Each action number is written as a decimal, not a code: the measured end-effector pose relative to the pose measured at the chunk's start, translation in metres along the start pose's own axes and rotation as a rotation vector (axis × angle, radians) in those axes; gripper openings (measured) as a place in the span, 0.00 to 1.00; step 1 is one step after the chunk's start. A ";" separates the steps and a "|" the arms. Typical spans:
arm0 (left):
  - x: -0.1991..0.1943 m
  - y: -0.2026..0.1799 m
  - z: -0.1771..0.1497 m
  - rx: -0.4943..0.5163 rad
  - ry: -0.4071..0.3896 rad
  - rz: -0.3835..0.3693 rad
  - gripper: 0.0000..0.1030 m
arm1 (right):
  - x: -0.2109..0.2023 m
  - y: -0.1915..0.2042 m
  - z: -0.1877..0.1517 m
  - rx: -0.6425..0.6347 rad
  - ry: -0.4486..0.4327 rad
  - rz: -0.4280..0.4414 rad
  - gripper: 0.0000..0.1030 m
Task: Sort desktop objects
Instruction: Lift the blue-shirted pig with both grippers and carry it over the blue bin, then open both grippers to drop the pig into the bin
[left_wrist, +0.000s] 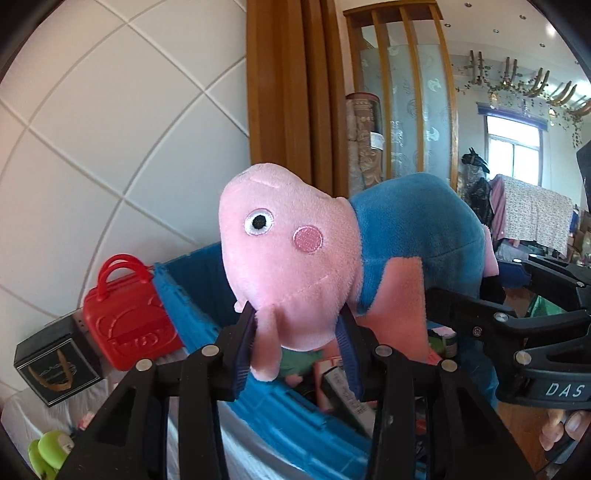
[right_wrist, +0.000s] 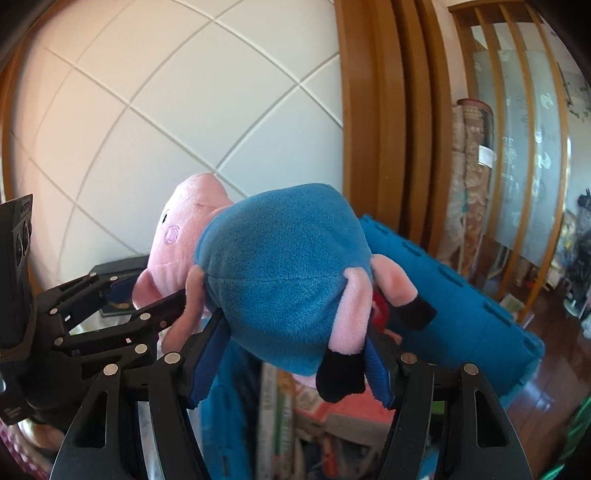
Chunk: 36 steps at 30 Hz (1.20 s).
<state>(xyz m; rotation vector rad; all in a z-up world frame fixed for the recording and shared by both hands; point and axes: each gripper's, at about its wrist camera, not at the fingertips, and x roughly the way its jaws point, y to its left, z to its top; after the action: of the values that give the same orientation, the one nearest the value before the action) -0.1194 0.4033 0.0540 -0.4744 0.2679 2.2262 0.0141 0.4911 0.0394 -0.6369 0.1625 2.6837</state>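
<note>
Plush pig held in the air by both grippers, over the blue bin.

Left gripper part-open, pads pinching the pink head/ears; right gripper wider, clamped on the blue body + legs. Risk: soft plush could squirm out if the 2 hands drift apart, or land outside the bin w/ an early release. Red toy case & black box sit beside the bin; white tiled wall behind, wood floor.

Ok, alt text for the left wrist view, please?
The left hand-held gripper clamps the head of a pink plush pig in blue, held above a blue bin. A red toy suitcase stands left of the bin.
</note>
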 end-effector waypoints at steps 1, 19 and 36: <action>0.007 -0.012 0.003 0.003 0.015 -0.018 0.39 | -0.001 -0.014 -0.001 0.009 0.010 -0.014 0.65; 0.083 -0.072 0.012 0.049 0.196 -0.059 0.41 | 0.023 -0.128 -0.021 0.134 0.120 -0.065 0.66; 0.071 -0.060 0.006 0.018 0.215 -0.038 0.44 | 0.021 -0.129 -0.028 0.119 0.120 -0.135 0.91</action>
<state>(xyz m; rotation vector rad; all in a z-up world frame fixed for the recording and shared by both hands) -0.1165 0.4925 0.0272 -0.7044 0.3881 2.1351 0.0577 0.6112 0.0016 -0.7443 0.2985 2.4862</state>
